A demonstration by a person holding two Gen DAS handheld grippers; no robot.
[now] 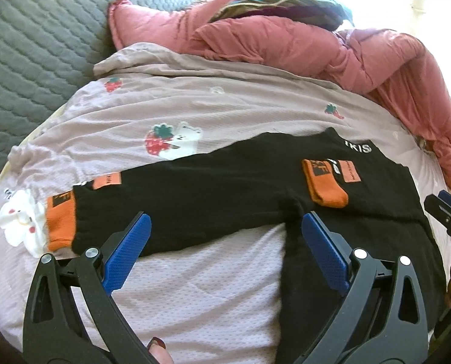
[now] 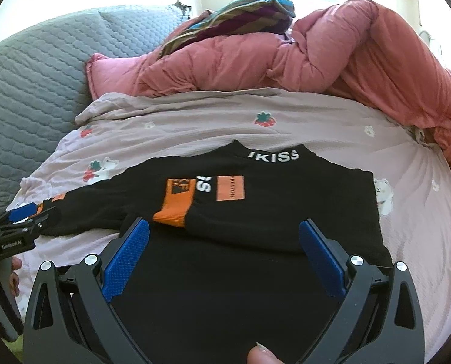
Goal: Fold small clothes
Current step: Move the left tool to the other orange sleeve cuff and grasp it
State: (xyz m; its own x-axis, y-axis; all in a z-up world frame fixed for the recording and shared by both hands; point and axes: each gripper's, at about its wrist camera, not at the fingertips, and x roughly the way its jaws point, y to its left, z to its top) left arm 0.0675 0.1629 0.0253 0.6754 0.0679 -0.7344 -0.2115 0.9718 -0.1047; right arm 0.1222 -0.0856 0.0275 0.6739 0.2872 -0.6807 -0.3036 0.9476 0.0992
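Observation:
A small black long-sleeved top with orange cuffs and white "KISS" lettering lies flat on the pink strawberry-print sheet. One sleeve is folded across the chest, its orange cuff near the middle. The other sleeve stretches left, ending in an orange cuff. My left gripper is open, hovering over that sleeve's lower edge. My right gripper is open above the top's body. The left gripper also shows in the right wrist view by the left cuff.
A bunched pink quilt lies along the far side and right of the bed, with a striped cloth on top. A grey quilted cover rises on the left. A bright window is behind.

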